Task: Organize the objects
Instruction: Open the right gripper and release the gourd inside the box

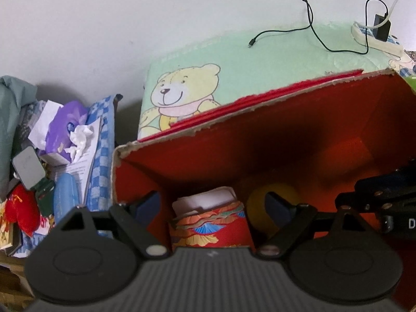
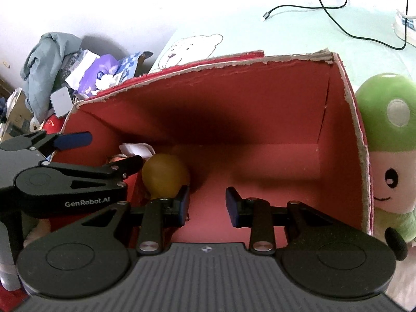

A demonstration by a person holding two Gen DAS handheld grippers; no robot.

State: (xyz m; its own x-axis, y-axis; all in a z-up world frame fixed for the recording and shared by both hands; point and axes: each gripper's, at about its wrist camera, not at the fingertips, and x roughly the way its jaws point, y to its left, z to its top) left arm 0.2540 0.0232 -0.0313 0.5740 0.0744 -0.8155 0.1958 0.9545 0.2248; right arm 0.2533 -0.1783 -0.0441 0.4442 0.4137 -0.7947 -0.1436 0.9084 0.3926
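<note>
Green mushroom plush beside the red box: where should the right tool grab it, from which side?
Judging by shape, grip the green mushroom plush across its pale neck, below the wide cap, coming from above. It stands upright against the red box wall, so the box side is blocked. The right tool is open.

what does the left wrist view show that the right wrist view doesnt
Only the left wrist view shows the red patterned fabric pouch with white paper in it, seen between the open left hand-held gripper fingers, and the black charger block on a white power strip.

Only the right wrist view shows the green mushroom-cap plush toy just outside the box, beside its wall.

Both show the red cardboard box, the yellow round ball inside it, and the bear-print green sheet. The right hand-held gripper is open over the box floor.
</note>
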